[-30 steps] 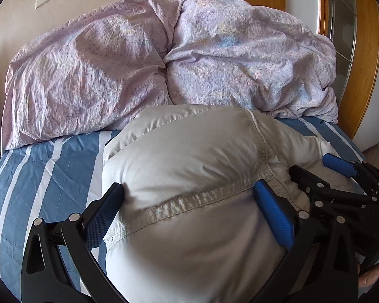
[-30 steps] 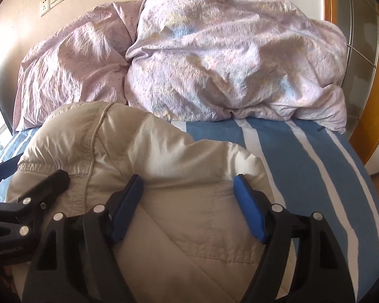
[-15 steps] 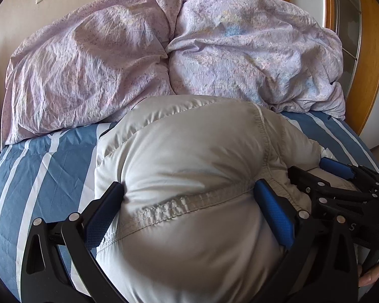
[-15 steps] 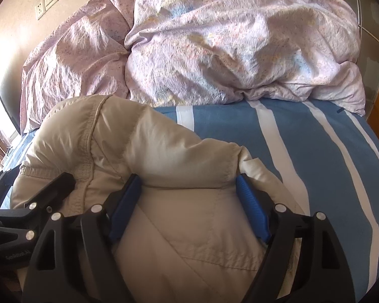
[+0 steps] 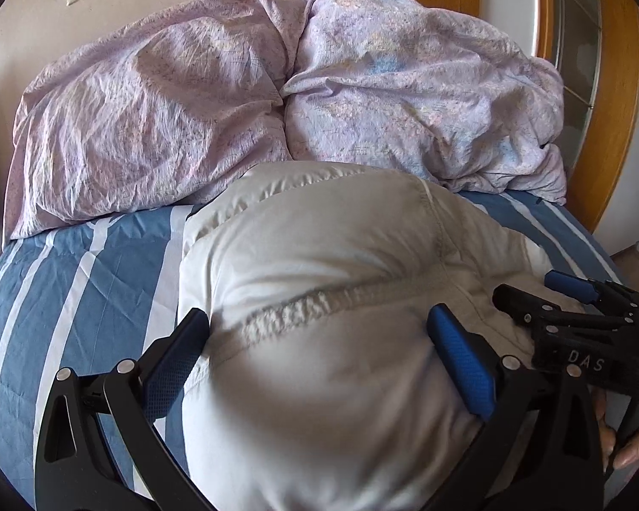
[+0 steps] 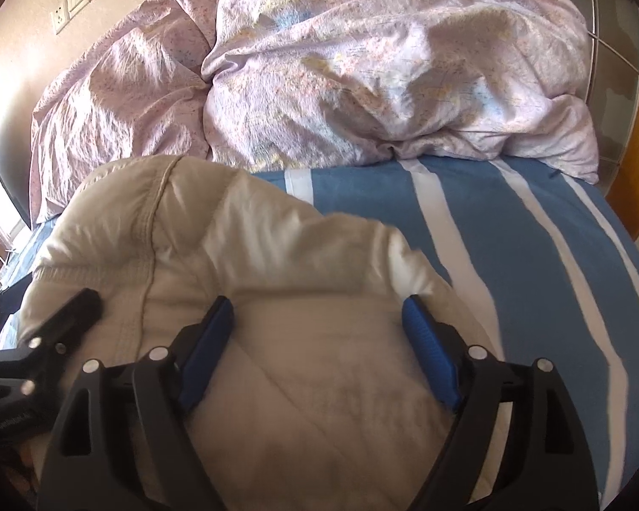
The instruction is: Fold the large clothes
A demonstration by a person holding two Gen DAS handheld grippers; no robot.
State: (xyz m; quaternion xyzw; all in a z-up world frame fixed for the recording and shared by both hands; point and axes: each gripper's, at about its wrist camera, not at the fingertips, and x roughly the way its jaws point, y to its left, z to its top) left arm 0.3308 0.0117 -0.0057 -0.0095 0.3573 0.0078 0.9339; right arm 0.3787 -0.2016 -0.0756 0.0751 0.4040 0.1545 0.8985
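Note:
A puffy cream jacket (image 5: 328, 255) lies bundled on the blue striped bed sheet (image 5: 85, 281). My left gripper (image 5: 319, 332) straddles its near end with the jaws wide, a stitched seam bulging up between the blue pads (image 5: 460, 353). My right gripper (image 6: 319, 328) sits over the jacket (image 6: 243, 247) beside it. Its jaws are opening, with padded fabric lying between them and the pads (image 6: 426, 340) off the cloth. Each gripper shows in the other's view: the right gripper (image 5: 575, 311) at the right edge, the left gripper (image 6: 47, 332) at the left edge.
A crumpled lilac duvet (image 5: 277, 98) is heaped along the head of the bed against the wall. A wooden frame (image 5: 617, 98) stands at the right. Bare striped sheet (image 6: 511, 255) stretches right of the jacket. A person's hand (image 5: 626, 447) shows at the bottom right.
The right gripper's jaws have spread a little wider around the jacket. The folded flap in front of them has sagged lower. Both views have shifted slightly over the bed.

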